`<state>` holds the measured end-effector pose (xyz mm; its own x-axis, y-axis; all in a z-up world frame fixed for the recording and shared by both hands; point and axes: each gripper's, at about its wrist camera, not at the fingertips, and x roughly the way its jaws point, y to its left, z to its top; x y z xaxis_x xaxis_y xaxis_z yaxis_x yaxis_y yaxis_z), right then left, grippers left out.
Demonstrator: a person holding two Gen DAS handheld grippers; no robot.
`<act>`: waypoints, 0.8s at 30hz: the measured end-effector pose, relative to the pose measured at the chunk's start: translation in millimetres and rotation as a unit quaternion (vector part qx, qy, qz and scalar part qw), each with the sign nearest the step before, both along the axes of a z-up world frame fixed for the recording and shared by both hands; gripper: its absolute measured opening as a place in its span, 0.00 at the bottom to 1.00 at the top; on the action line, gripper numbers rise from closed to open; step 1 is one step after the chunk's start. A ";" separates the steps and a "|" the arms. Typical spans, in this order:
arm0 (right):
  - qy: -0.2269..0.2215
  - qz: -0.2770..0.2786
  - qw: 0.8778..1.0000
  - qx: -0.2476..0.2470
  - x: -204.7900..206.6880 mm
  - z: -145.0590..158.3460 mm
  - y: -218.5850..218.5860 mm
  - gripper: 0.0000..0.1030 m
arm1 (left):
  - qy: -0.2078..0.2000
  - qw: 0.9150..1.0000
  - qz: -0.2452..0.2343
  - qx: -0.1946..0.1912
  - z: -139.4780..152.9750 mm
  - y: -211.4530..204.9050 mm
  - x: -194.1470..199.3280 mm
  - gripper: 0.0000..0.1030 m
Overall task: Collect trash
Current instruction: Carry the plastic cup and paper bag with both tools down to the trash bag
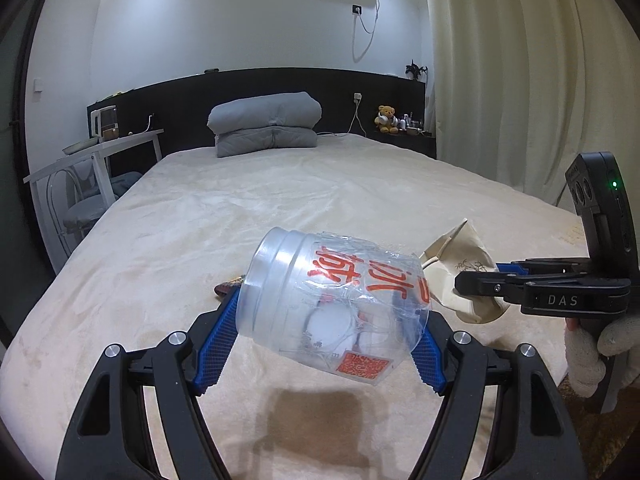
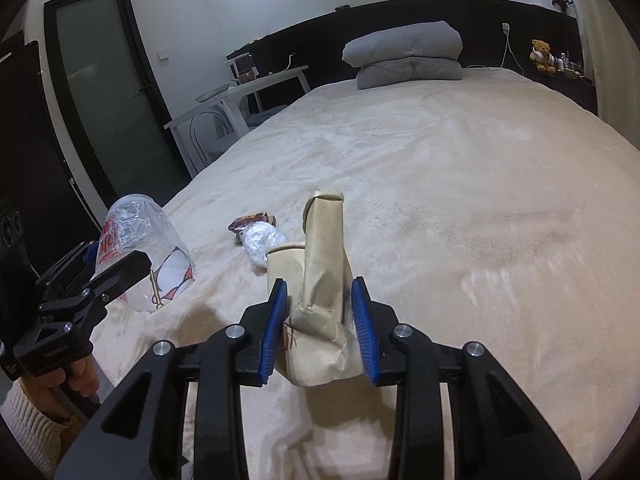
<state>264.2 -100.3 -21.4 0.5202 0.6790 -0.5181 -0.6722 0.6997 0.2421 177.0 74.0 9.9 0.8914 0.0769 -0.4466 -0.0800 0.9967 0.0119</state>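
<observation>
Left gripper [image 1: 328, 344] clamped on crushed clear plastic cup [image 1: 336, 304], right gripper [image 2: 320, 328] pinching crumpled paper bag [image 2: 324, 264], both lifted above bed [image 2: 480, 208]; mid-collection, next likely carrying off, wrapper [image 2: 252, 222] and white wad [image 2: 262, 242] left near left edge.

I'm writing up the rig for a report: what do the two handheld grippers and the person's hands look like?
Both the left gripper and the right gripper are black angular frames with silver bolts and ribbed blue pads. The right one carries white "DAS" lettering and a small green light. The right hand wears a white knit glove; a cream knit sleeve covers the left wrist.
</observation>
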 end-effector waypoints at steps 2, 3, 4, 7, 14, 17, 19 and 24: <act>-0.004 -0.001 1.000 0.002 -13.5 -0.2 -9.1 0.33 | -0.004 1.000 -0.003 -0.001 0.9 -8.9 -10.0 0.72; -0.005 -0.001 1.000 0.003 -20.4 -0.6 -14.0 0.33 | -0.005 1.000 -0.004 -0.004 1.0 -11.9 -14.7 0.72; -0.007 -0.002 1.000 0.003 -27.8 -1.3 -18.7 0.33 | -0.006 1.000 -0.004 -0.008 0.9 -14.9 -19.7 0.72; -0.019 -0.007 1.000 -0.001 -51.4 -2.6 -32.0 0.33 | -0.007 1.000 -0.006 -0.013 -0.1 -26.0 -35.0 0.72; -0.033 -0.006 0.999 -0.002 -104.4 -5.0 -58.0 0.33 | -0.007 0.999 -0.011 -0.029 -5.4 -51.5 -69.3 0.72; -0.034 -0.005 0.999 0.001 -124.6 -7.3 -69.7 0.33 | -0.008 0.999 -0.011 -0.035 -8.0 -61.7 -86.7 0.72; -0.034 -0.008 0.999 0.002 -137.0 -9.3 -76.4 0.33 | -0.008 0.999 -0.009 -0.040 -10.0 -67.7 -98.7 0.72; -0.042 -0.014 0.999 -0.001 -168.4 -14.0 -90.7 0.33 | -0.007 0.998 -0.009 -0.055 -13.9 -80.8 -123.7 0.72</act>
<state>95.9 -191.0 -35.4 0.5811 0.6628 -0.4723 -0.6702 0.7189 0.1843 53.3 -6.7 -4.1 0.8985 0.0127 -0.4389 -0.0621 0.9932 -0.0983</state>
